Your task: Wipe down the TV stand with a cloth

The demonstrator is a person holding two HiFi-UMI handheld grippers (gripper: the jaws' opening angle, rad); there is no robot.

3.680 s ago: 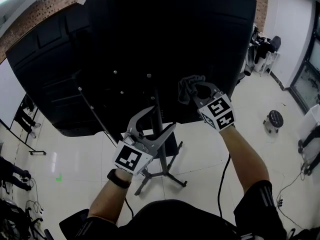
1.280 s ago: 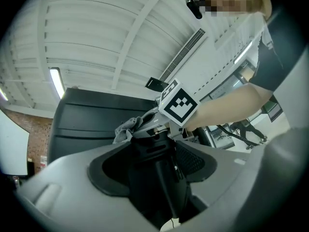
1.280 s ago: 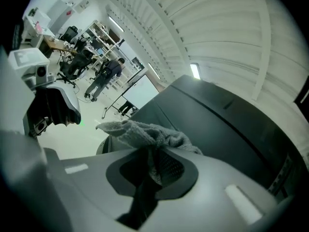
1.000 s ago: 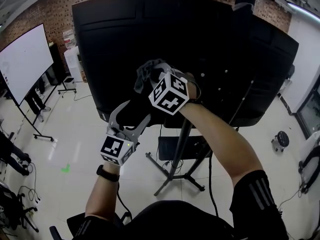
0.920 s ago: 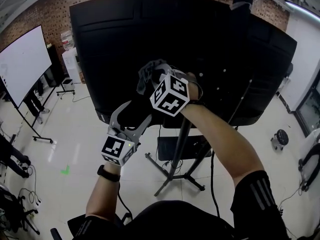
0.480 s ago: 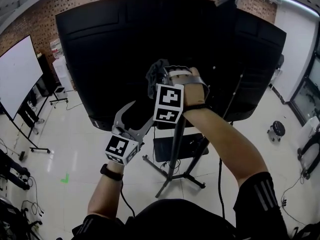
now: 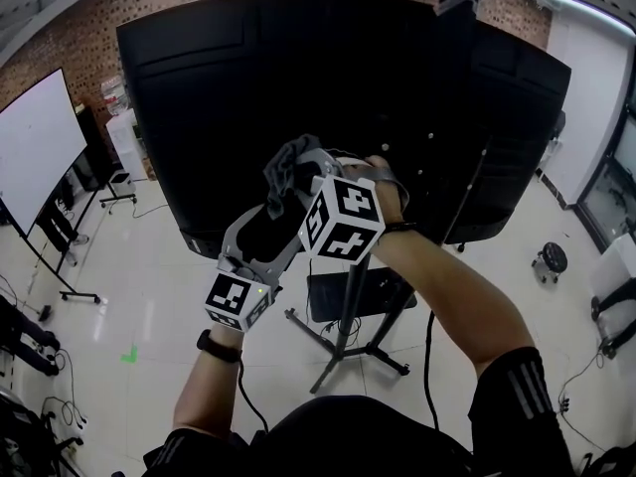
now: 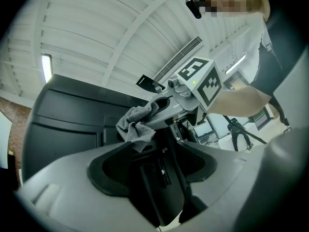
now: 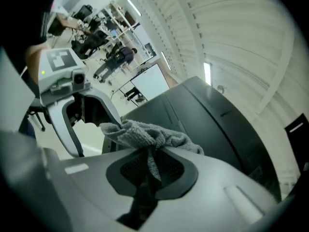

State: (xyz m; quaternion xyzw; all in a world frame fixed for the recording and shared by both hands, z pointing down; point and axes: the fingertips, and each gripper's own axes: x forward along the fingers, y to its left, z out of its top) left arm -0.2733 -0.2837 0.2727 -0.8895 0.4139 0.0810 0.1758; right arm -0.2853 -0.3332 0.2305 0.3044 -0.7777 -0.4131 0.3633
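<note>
The black back of the TV (image 7: 298, 78) fills the upper head view, carried on a black stand pole (image 7: 350, 306) with splayed legs (image 7: 383, 356). My right gripper (image 7: 296, 182) is shut on a crumpled grey cloth (image 7: 286, 165), which it holds against the TV's lower back panel, left of the pole. In the right gripper view the cloth (image 9: 147, 133) bunches over the closed jaws. My left gripper (image 7: 266, 225) stands open just below the cloth with nothing between its jaws. In the left gripper view the cloth (image 8: 135, 124) hangs just beyond the left gripper (image 8: 154, 163).
A whiteboard on a wheeled frame (image 7: 30, 137) stands at the left before a brick wall (image 7: 70, 28). A small shelf (image 7: 343, 291) sits on the stand below the TV. A cable (image 7: 429, 351) hangs to the white floor. A round stool (image 7: 545, 261) stands far right.
My right gripper has swung left and slightly down with the cloth, from beside the pole to just above the left gripper. The left gripper has barely moved and stays open.
</note>
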